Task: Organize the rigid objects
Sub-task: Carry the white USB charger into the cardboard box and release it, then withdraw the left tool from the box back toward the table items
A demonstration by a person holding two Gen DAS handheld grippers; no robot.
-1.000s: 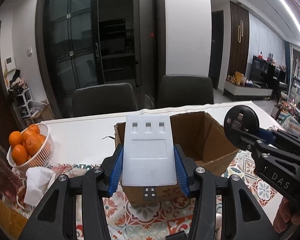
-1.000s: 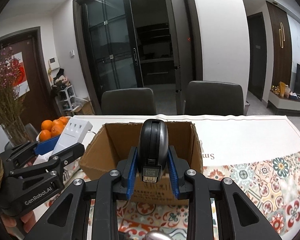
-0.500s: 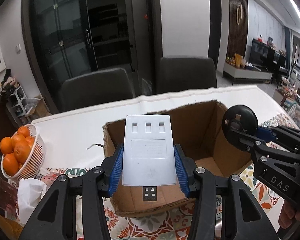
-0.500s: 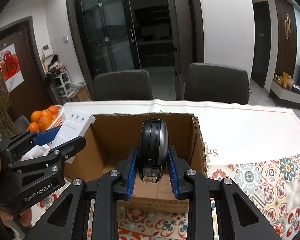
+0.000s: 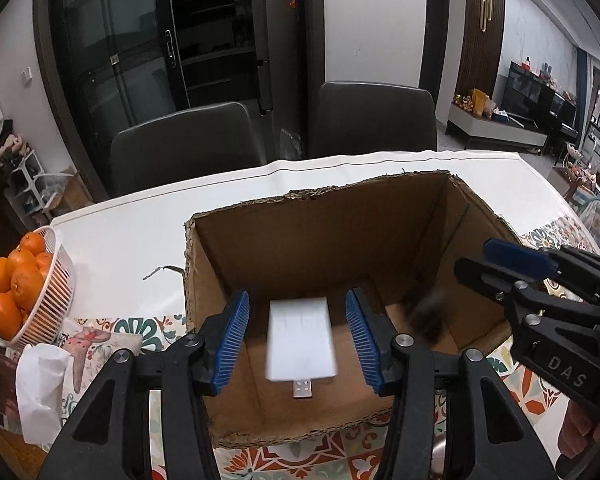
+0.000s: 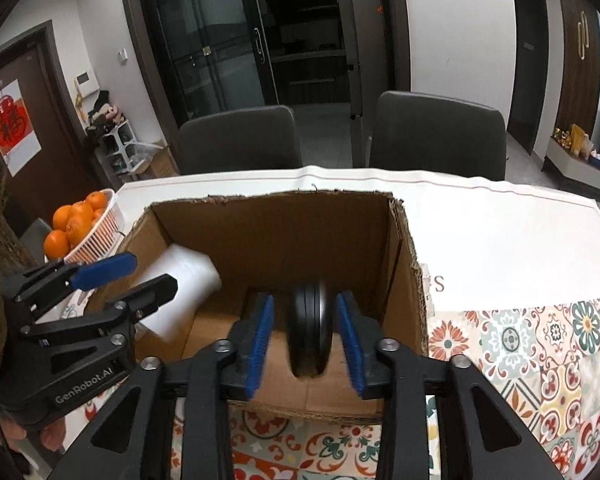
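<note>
Hanging over the open cardboard box [image 5: 328,240], the left gripper [image 5: 298,338] was seen with its jaws opening, the blue ribbed pads [image 5: 232,340] standing clear on either side of a white USB adapter [image 5: 300,340]. The adapter was motion-blurred and touched by neither pad; it lay between them in the lower middle of the left wrist frame, above the box floor. Its long axis ran up and down the frame, with the metal USB plug pointed toward the bottom edge and the flat face turned to the camera. In the right wrist view the same adapter [image 6: 182,290] appeared at the left of the box interior, tilted, just beyond the left gripper's black fingers [image 6: 156,288].

The right gripper [image 6: 305,334] was likewise shown with its jaws opening over the box [image 6: 404,264]. A black disc-shaped device [image 6: 310,330], seen edge-on and blurred, stood between the blue pads [image 6: 260,336] with a gap on each side, so nothing was gripped. Its long axis was upright in the frame, its narrow rim facing the camera. From the left wrist view it was only a dark smear [image 5: 426,316] at the right of the box floor, below the right gripper [image 5: 512,264].

The box rested on a patterned tablecloth [image 6: 540,360]. A white basket of oranges [image 5: 24,292] was seen at the left edge, with crumpled white tissue [image 5: 40,392] below it.
</note>
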